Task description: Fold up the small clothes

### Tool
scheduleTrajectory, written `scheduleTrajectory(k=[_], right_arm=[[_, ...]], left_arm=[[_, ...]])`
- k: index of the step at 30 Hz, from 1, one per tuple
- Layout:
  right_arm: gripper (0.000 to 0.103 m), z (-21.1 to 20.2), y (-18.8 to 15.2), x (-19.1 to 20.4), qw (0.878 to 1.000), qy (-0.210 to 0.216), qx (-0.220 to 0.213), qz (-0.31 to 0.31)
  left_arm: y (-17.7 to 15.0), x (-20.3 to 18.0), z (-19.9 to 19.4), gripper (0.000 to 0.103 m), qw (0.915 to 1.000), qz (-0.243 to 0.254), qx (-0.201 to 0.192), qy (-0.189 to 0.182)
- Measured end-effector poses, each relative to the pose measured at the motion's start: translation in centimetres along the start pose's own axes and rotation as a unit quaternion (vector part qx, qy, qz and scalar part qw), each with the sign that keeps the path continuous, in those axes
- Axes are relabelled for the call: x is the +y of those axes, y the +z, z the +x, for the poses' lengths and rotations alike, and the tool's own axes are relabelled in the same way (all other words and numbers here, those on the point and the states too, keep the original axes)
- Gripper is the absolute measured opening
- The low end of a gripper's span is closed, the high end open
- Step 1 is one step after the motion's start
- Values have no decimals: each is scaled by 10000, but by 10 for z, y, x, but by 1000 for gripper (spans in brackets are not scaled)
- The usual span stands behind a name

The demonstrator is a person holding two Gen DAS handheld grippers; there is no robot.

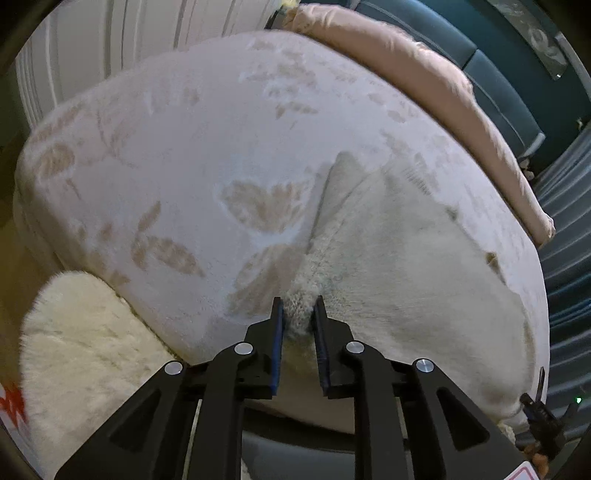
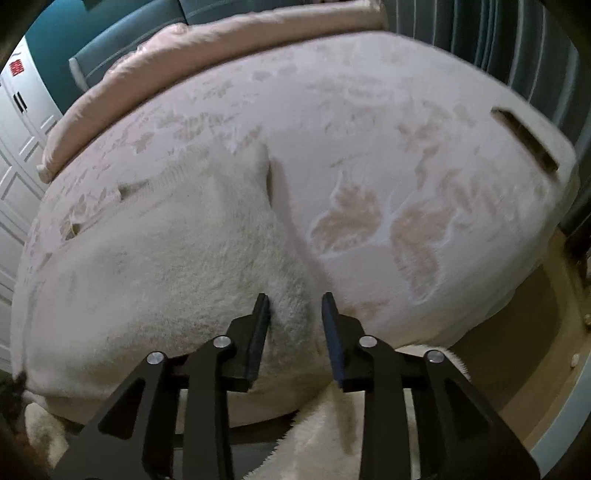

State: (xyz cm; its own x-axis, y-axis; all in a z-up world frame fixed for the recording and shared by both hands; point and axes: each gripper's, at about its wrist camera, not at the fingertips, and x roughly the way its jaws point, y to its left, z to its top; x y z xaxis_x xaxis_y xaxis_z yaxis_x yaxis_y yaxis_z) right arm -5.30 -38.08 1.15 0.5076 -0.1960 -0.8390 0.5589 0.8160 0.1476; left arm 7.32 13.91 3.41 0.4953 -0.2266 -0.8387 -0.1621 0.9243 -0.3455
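The work surface is a bed covered by a pale bedspread with a tan leaf and butterfly pattern. A pink folded quilt lies along the far edge of the bed, from 12 to 3 o'clock in the left wrist view and from 9 to 12 o'clock in the right wrist view.

The task item is a fluffy cream garment. It lies spread on the bedspread, filling the area from 3 to 6 o'clock in the left wrist view and from 6 to 9 o'clock in the right wrist view.

Left gripper: the jaws stand narrowly apart, with a bunched edge of the garment between them. Whether the pads press on the pile cannot be told.

Right gripper: the jaws stand clearly apart. The garment's fluffy edge lies between them; the left pad touches the pile, the right pad stands clear of it.

A white shaggy rug lies on the floor beside the bed at 8 o'clock in the left wrist view. A striped curtain hangs beyond the bed at 11 o'clock.
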Motion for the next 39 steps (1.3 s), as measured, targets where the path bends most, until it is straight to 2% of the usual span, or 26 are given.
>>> scheduleTrajectory(k=[3, 6, 8, 9, 10, 14, 15, 16, 17, 21, 22, 24, 26, 28, 30, 32, 34, 36, 37, 39], right_arm=[[40, -11, 19, 5, 9996, 59, -262, 30], [45, -4, 46, 23, 9991, 255, -337, -98], [47, 8, 66, 42, 9984, 298, -365, -315], [52, 15, 72, 50, 9981, 294, -368, -385], [56, 22, 78, 57, 9980, 297, -350, -444], [56, 59, 94, 81, 9970, 140, -172, -736], [52, 71, 95, 85, 9962, 109, -89, -860], [24, 79, 97, 87, 9953, 110, -47, -962], [7, 85, 100, 86, 9951, 54, 0, -986], [7, 73, 113, 61, 9981, 229, -409, -398], [7, 78, 113, 56, 9985, 195, -394, -339], [8, 118, 105, 53, 9988, -37, 198, -444], [9, 113, 106, 63, 9971, -246, 41, -723], [14, 92, 110, 72, 9975, -275, -112, -643], [15, 67, 109, 79, 9982, -144, -333, -472], [15, 39, 96, 99, 9972, 79, -485, -570], [15, 25, 80, 124, 9946, 410, -444, -845], [15, 12, 56, 157, 9891, 696, -346, -1253], [18, 6, 40, 177, 9846, 867, -289, -1488], [18, 3, 22, 200, 9799, 1076, -157, -1675]], left_arm=[[11, -21, -15, 17, 9990, 308, -326, 45], [29, -50, -11, 27, 9974, 542, -437, -167], [40, -71, 5, 28, 9967, 651, -327, -358], [45, -80, 13, 28, 9963, 729, -271, -367], [48, -92, 24, 28, 9957, 836, -219, -326], [55, -117, 72, 29, 9933, 1135, 184, -102], [54, -116, 80, 29, 9936, 1099, 270, -60], [56, -114, 91, 29, 9942, 1018, 359, 39], [56, -111, 97, 29, 9943, 980, 396, 97], [54, -97, 105, 30, 9952, 918, 332, 110], [53, -98, 107, 30, 9946, 984, 317, 136], [51, -101, 110, 30, 9931, 1126, 238, 233], [48, -107, 111, 31, 9907, 1287, 182, 393], [48, -112, 112, 32, 9891, 1381, 167, 481], [47, -112, 110, 34, 9885, 1422, 151, 485], [45, -113, 107, 35, 9877, 1473, 140, 502], [42, -118, 101, 38, 9852, 1587, 186, 624], [37, -123, 91, 52, 9834, 1658, 220, 709], [34, -125, 83, 55, 9830, 1682, 199, 711], [25, -128, 70, 57, 9805, 1808, 110, 760]])
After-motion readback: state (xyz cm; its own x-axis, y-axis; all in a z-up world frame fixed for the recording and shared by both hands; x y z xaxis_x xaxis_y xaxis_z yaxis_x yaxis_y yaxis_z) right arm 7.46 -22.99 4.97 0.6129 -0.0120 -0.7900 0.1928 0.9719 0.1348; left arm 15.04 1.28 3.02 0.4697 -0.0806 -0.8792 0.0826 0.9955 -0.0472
